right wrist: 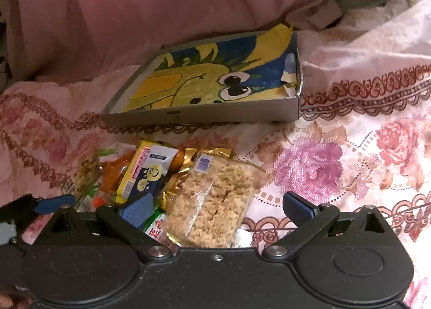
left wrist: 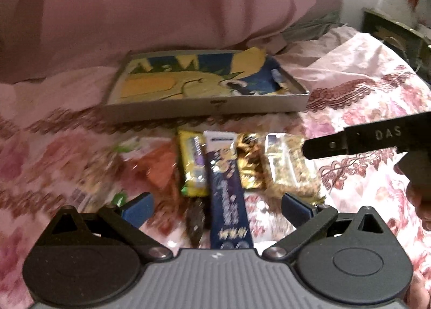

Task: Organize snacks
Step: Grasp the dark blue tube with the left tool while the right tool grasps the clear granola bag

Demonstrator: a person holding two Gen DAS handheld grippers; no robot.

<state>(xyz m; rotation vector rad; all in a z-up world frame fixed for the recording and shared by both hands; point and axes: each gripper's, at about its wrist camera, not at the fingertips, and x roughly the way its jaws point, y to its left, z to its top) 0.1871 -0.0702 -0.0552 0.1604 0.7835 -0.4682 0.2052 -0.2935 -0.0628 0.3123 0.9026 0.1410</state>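
The bedspread is pale pink, printed with rose-pink and mauve flowers and a maroon scalloped lace-like border. Behind it lies a plain dusty-pink cloth. The shallow box has grey walls, and its inside bears a cartoon painting in yellow, blue and green with white eyes and black pupils. Among the snacks, the long bar is navy with a white end, the wrapper beside it is yellow with purple, the crinkled packet is gold, and the clear packet shows beige crumbly pieces. The left hand-held gripper has blue pads on black fingers.
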